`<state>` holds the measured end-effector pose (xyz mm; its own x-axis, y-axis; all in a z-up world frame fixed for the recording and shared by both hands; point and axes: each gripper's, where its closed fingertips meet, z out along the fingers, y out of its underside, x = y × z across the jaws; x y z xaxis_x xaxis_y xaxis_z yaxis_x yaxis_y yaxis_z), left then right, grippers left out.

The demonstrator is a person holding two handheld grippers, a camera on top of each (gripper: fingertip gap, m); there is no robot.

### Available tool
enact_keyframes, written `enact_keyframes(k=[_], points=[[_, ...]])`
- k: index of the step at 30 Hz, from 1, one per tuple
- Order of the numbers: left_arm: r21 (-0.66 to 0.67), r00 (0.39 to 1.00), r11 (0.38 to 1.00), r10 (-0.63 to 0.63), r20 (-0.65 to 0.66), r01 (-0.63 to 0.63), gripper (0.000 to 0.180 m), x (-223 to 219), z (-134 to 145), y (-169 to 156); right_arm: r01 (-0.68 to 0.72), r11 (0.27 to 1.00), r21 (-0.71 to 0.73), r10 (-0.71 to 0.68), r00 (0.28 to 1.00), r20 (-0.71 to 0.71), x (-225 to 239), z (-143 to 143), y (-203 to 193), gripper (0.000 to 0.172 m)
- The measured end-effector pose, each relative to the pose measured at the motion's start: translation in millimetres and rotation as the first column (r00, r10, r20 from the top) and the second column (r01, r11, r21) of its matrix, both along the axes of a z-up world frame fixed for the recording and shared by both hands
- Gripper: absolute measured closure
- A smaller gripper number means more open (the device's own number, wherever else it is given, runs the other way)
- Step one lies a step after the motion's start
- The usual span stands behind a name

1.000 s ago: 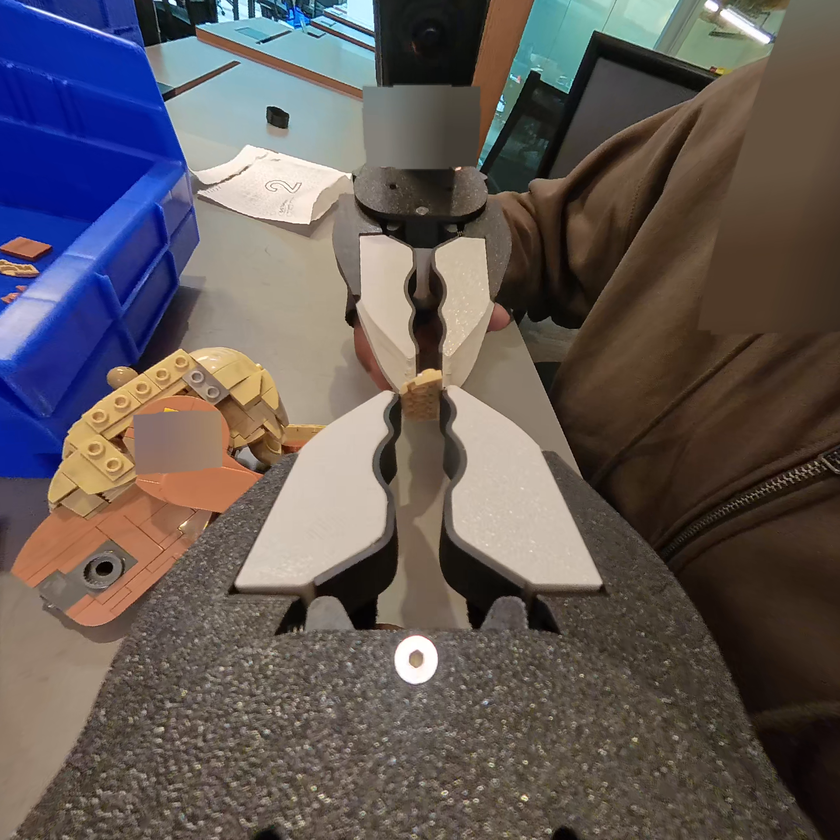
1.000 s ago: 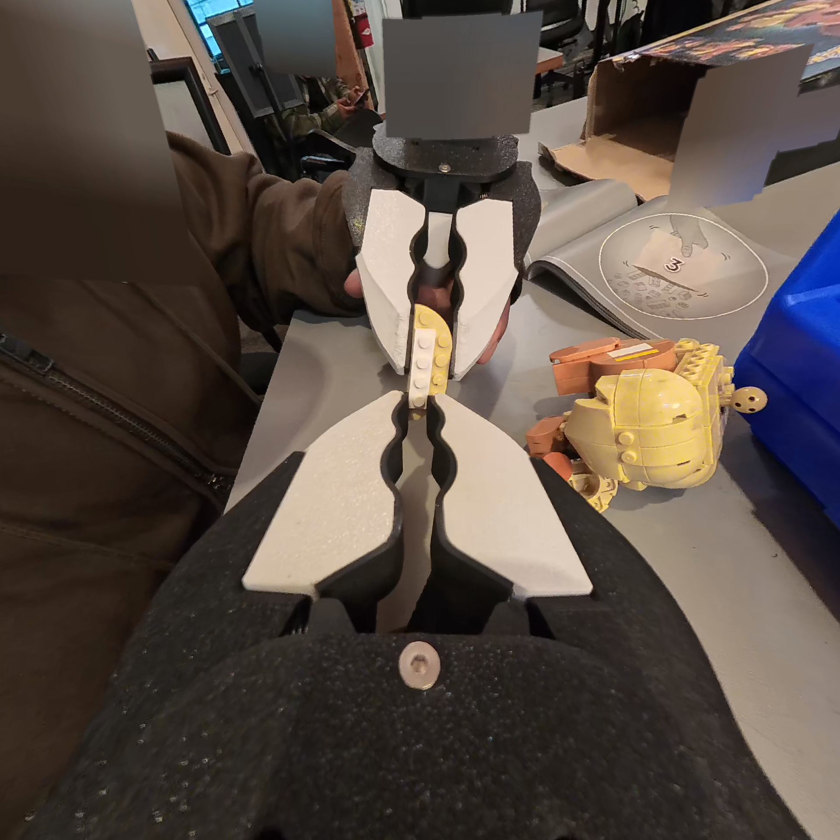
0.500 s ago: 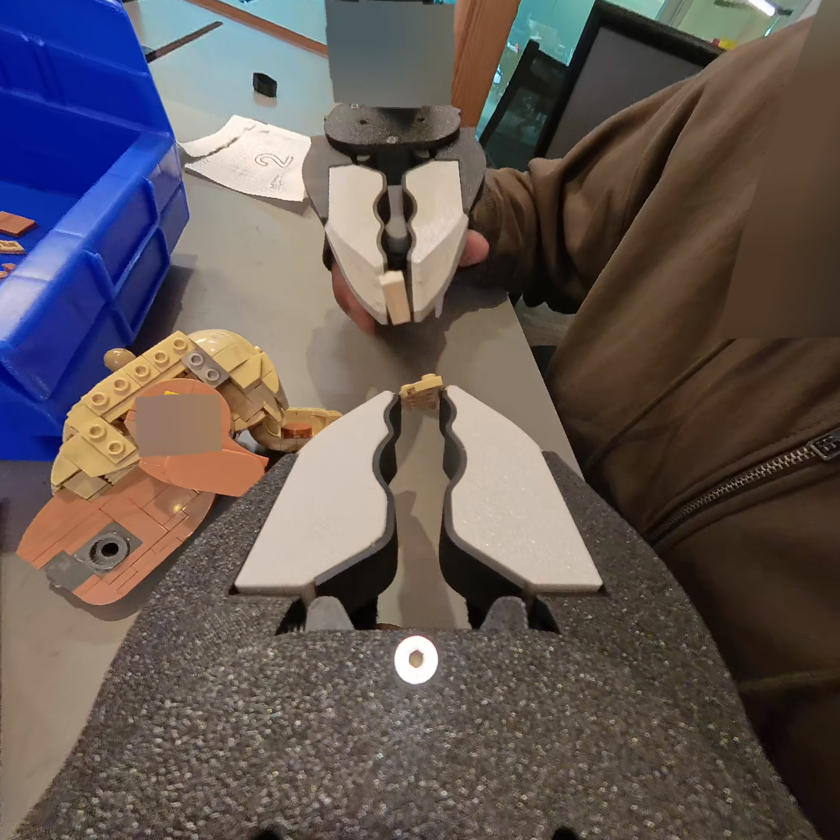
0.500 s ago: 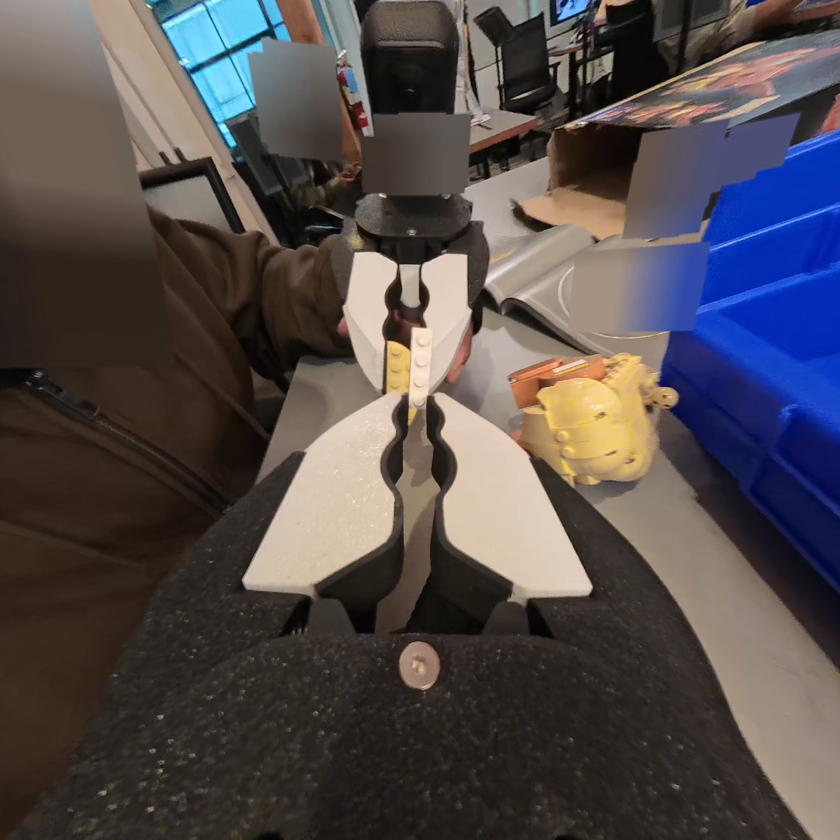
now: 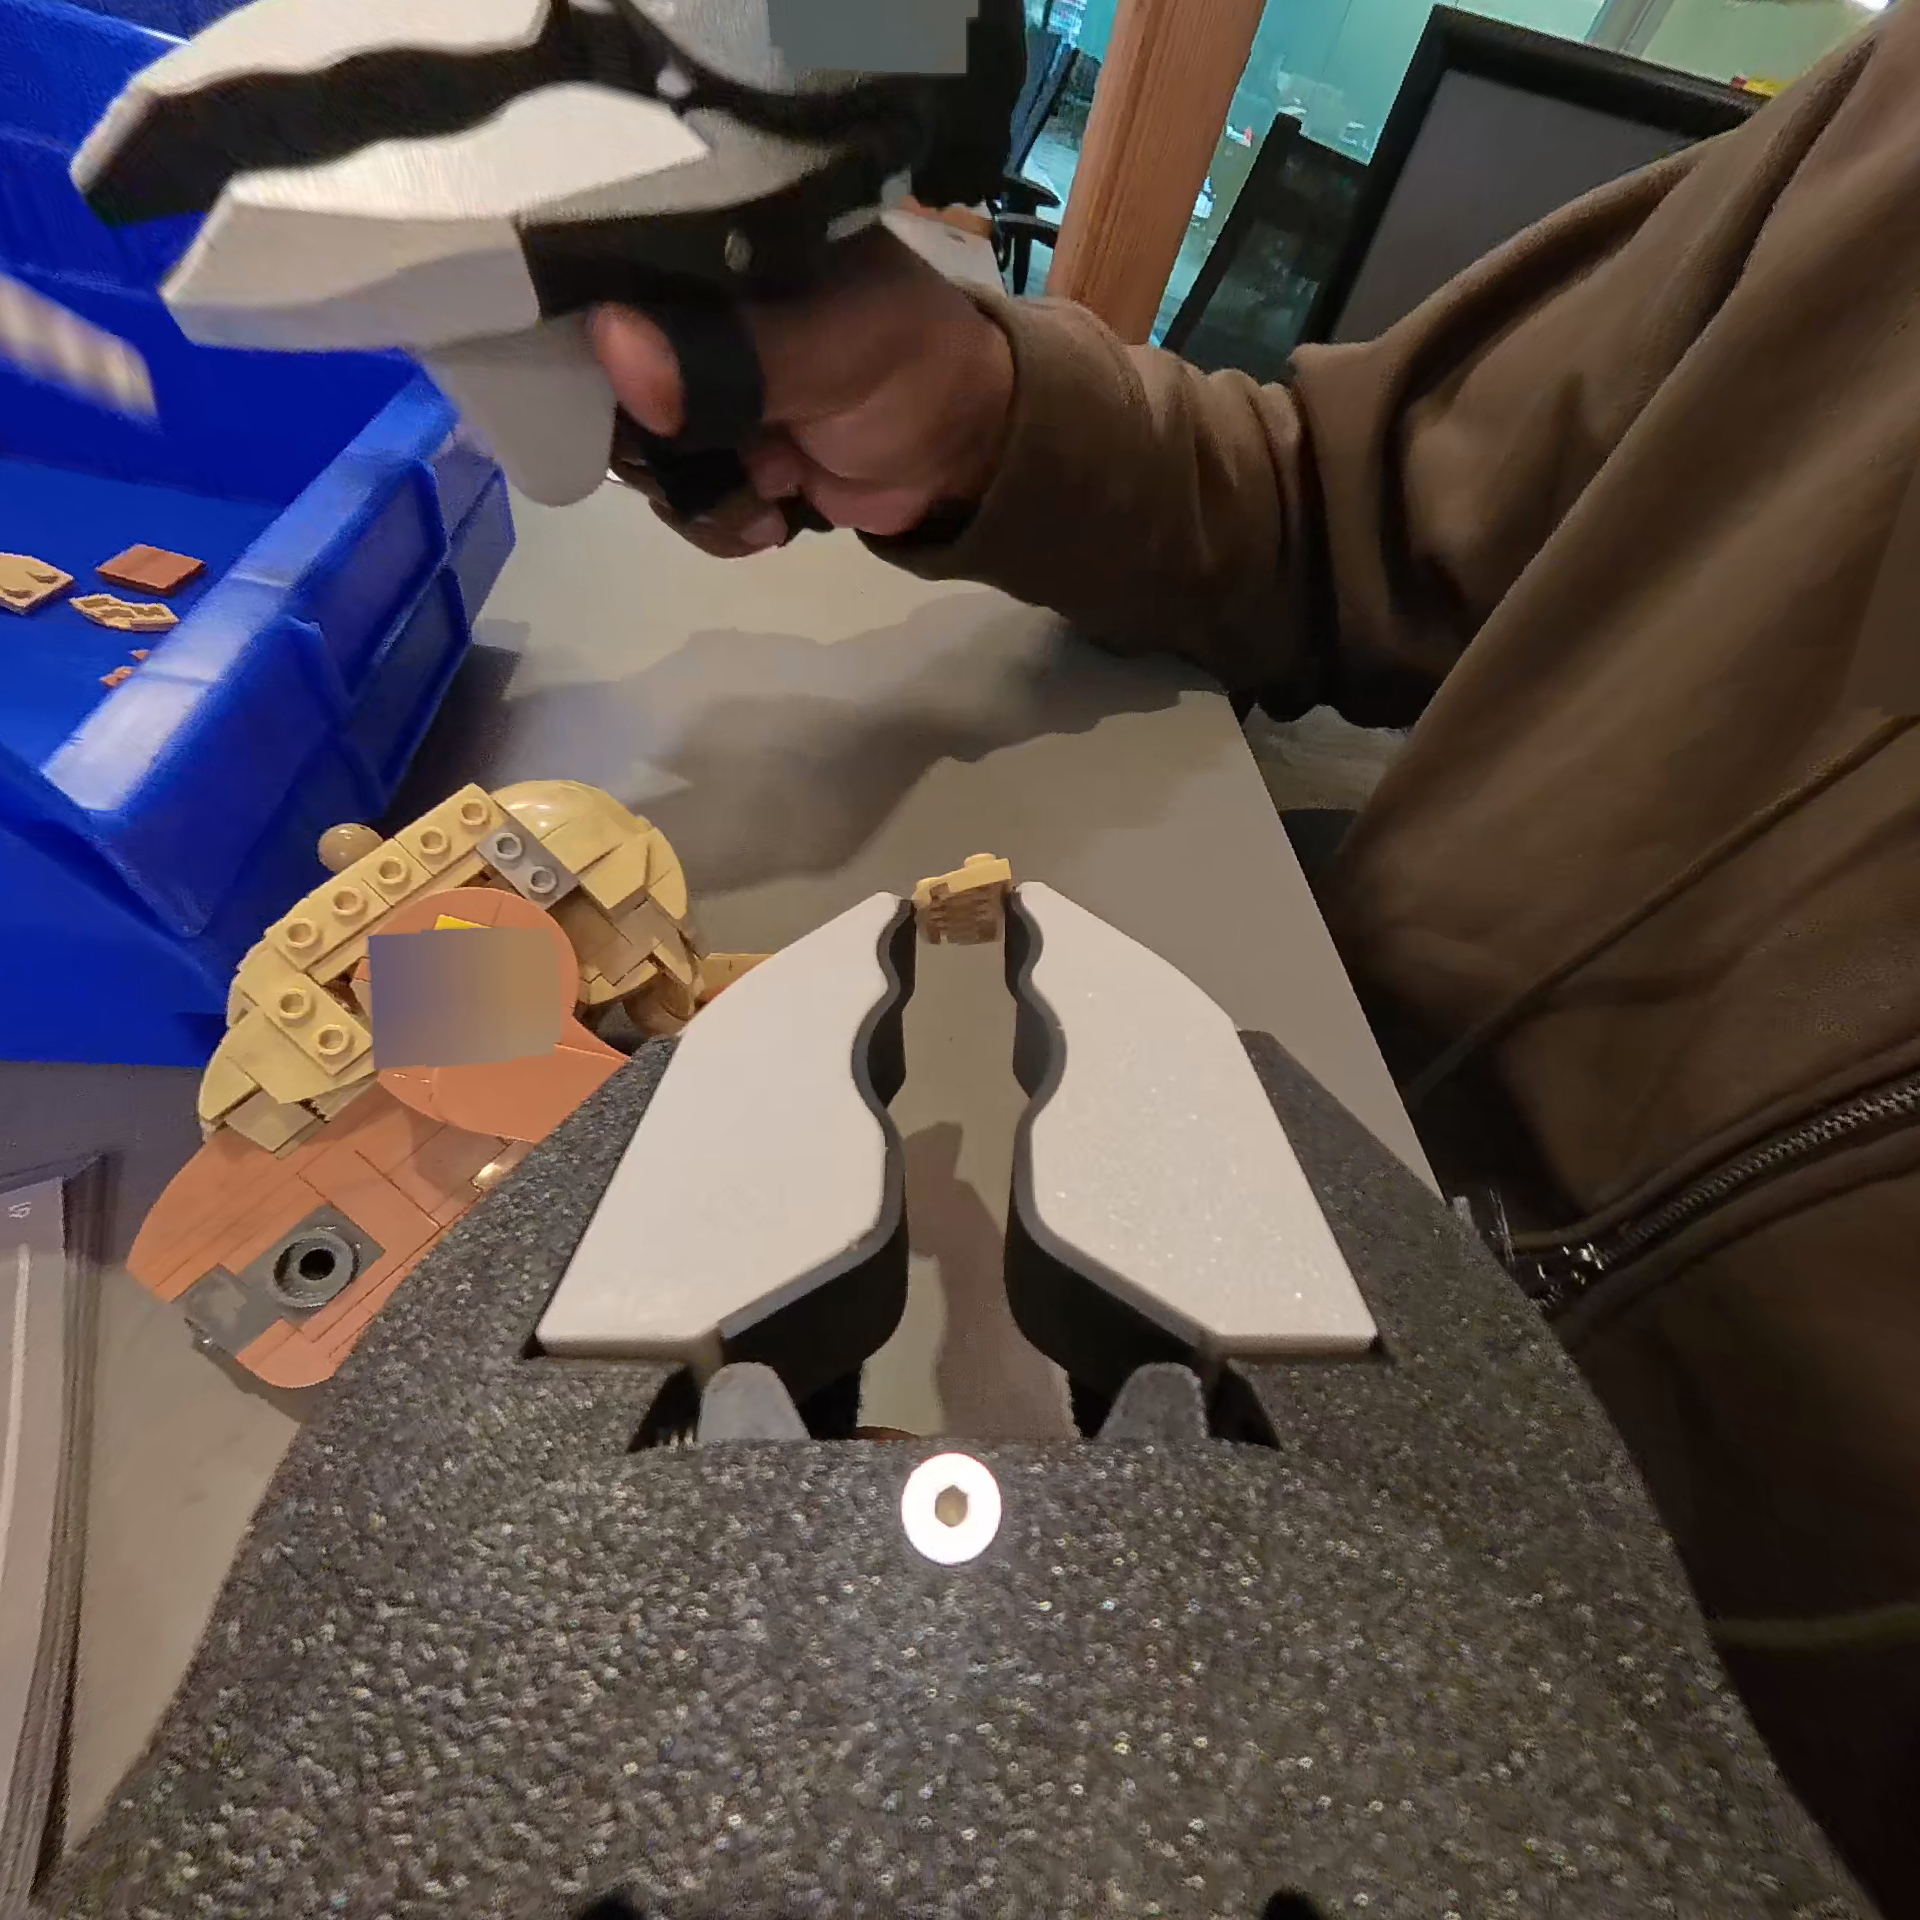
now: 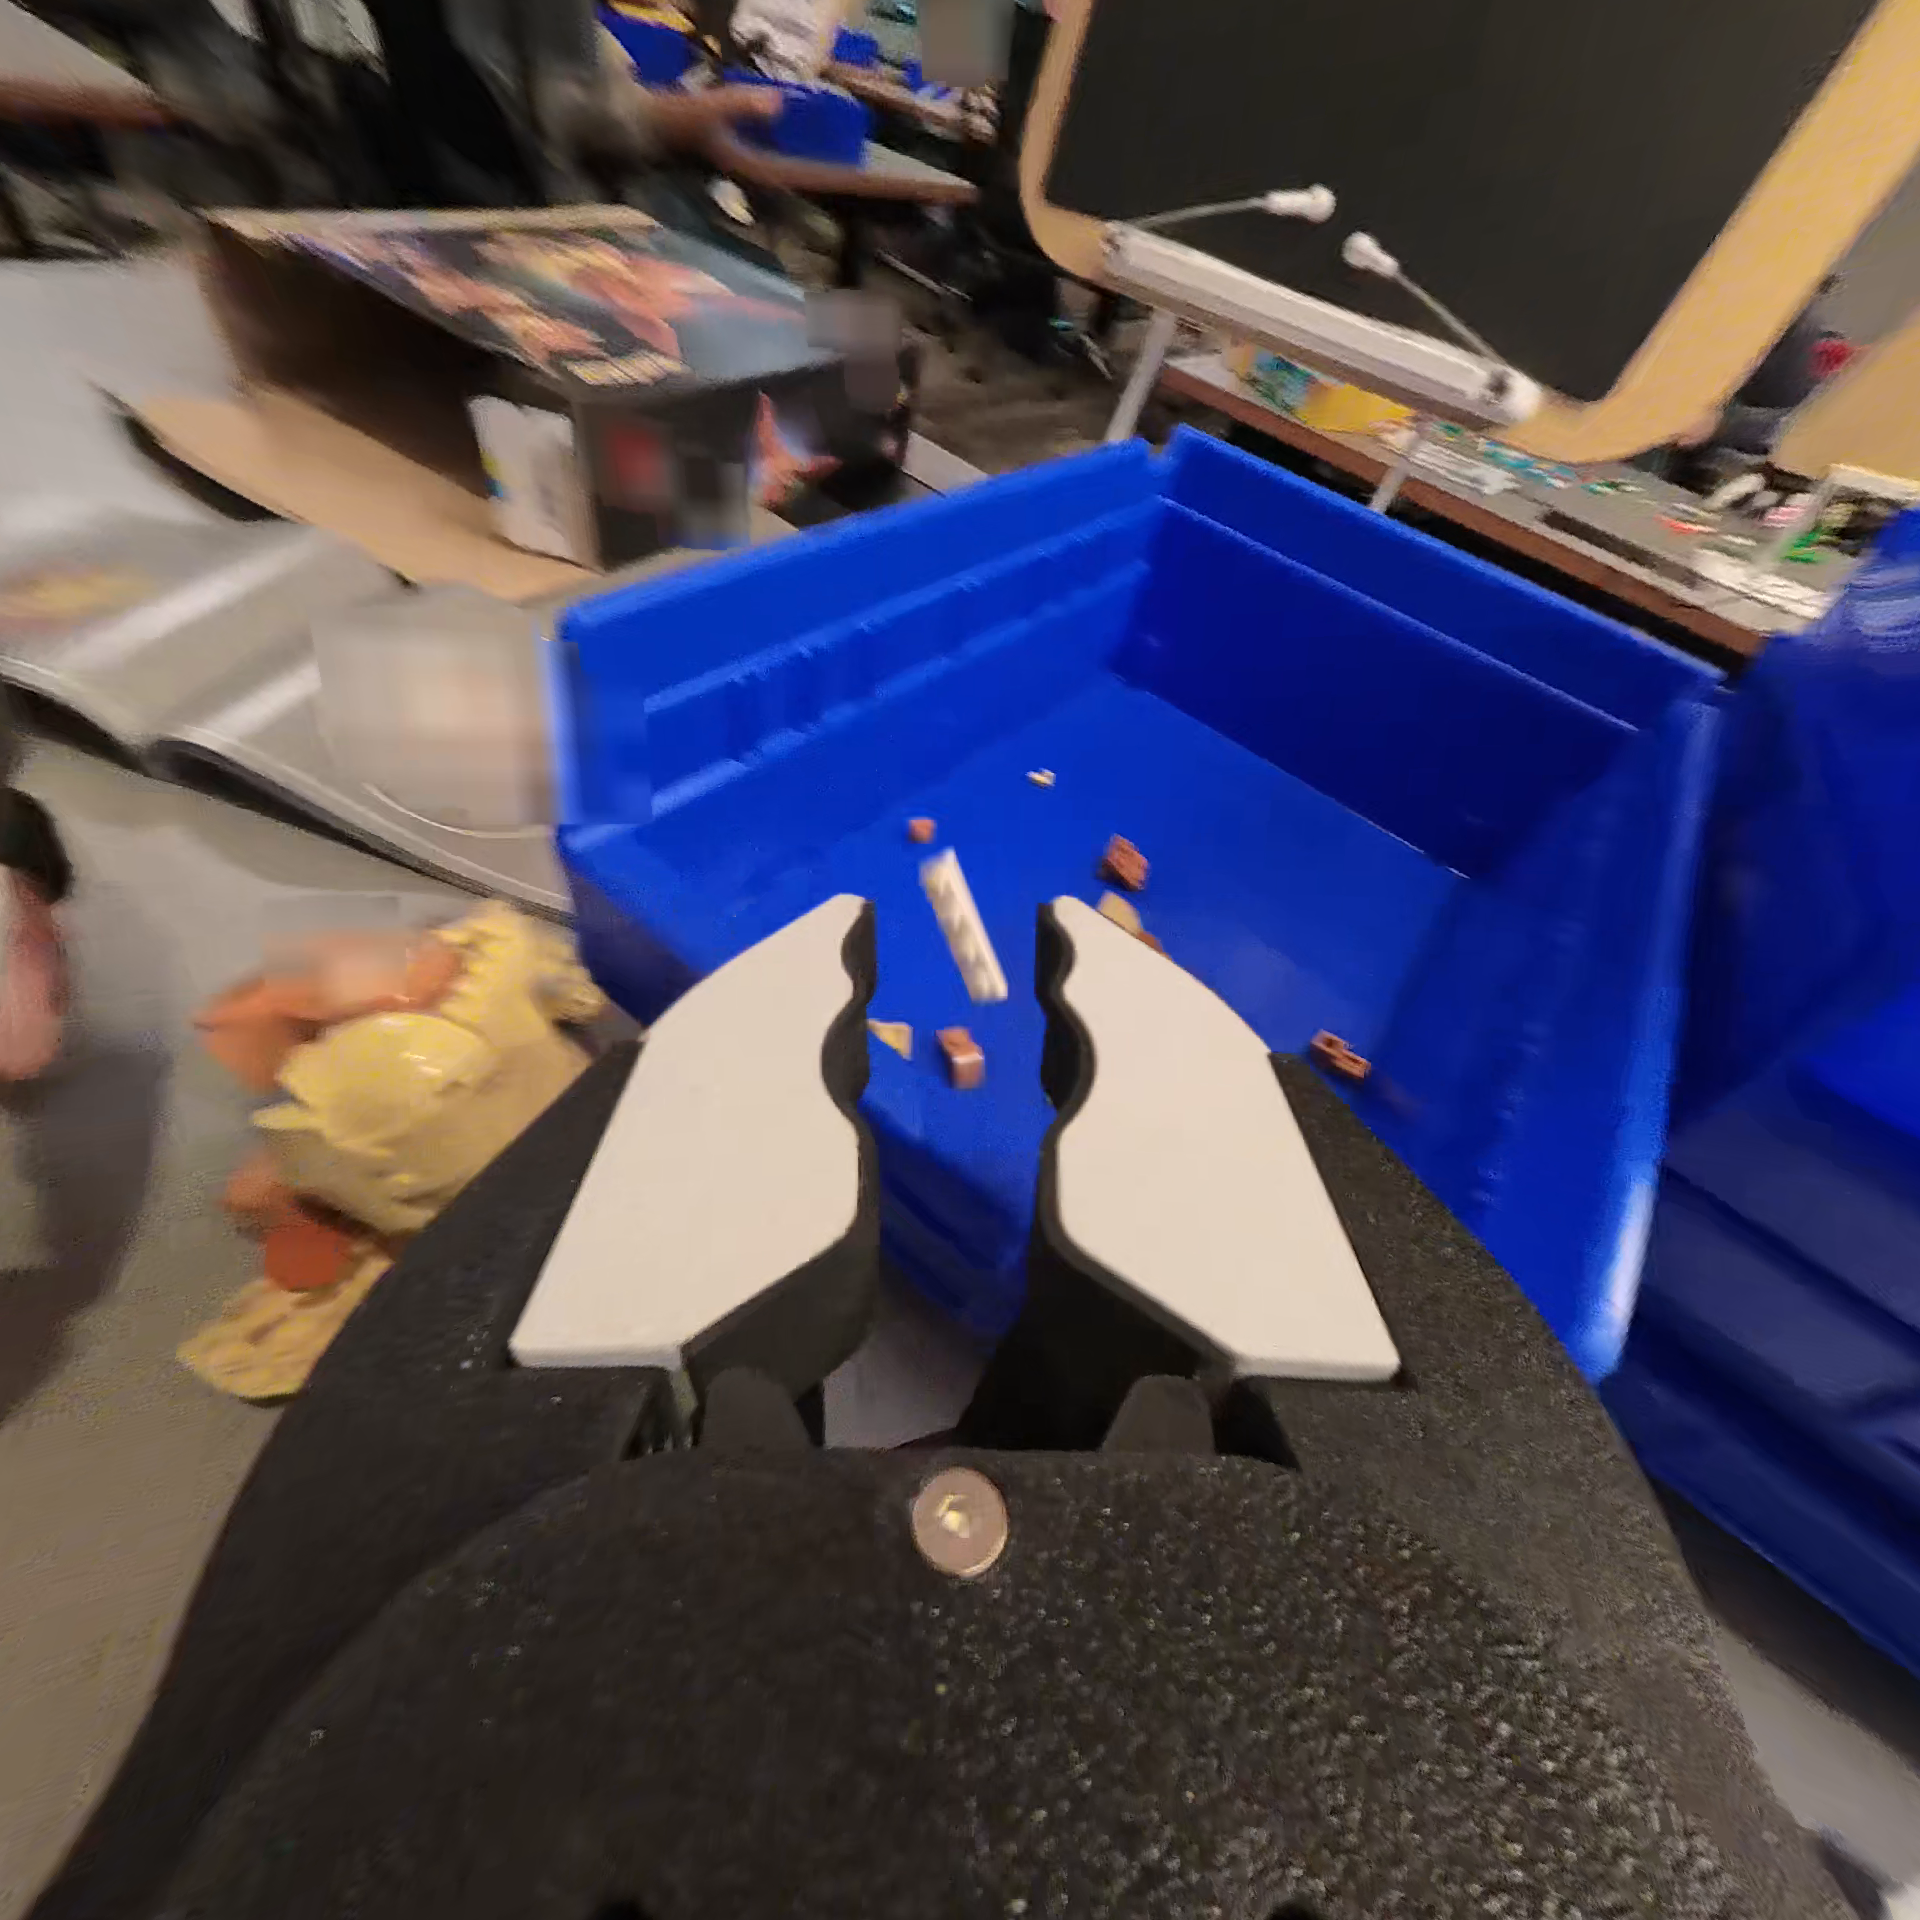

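Swung my right gripper (image 6: 954, 914) over the blue plastic bin (image 6: 1299, 623), jaws now apart, long white plate (image 6: 964, 940) loose between them; left gripper (image 5: 961, 902) clamps small tan brick piece (image 5: 961, 902).

Even, fairly bright indoor light, probably overhead, soft shadows on the grey worktop (image 5: 1039, 748) beneath the person's sleeve (image 5: 1299, 499), right wrist view heavily motion-blurred toward its edges, blue bin (image 6: 1299, 665) moderately sharp, wide-angle bending at corners, no strong glare.
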<state>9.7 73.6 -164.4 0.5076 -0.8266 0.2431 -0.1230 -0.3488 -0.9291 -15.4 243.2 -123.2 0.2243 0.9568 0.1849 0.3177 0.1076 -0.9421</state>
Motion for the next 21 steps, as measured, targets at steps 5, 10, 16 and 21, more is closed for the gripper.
enact_keyframes(k=[5,10,16,21], points=[[0.029,0.994,0.996,0.083,0.067,-0.085,0.164,-11,12,10,-0.076,0.996,0.053,0.077,0.997,-0.029,11,-3,-14,0.139],[0.018,0.935,0.979,0.188,0.300,-0.202,0.164,-31,41,22,-0.352,0.899,0.260,0.367,0.930,-0.009,9,-6,-85,0.139],[-0.036,0.875,0.968,0.239,0.421,-0.248,0.164,-38,48,27,-0.434,0.816,0.381,0.471,0.882,-0.005,-4,-11,-135,0.136],[-0.054,0.873,0.972,0.229,0.431,-0.229,0.164,-31,46,26,-0.398,0.831,0.388,0.457,0.887,-0.070,-12,-2,-142,0.158]])
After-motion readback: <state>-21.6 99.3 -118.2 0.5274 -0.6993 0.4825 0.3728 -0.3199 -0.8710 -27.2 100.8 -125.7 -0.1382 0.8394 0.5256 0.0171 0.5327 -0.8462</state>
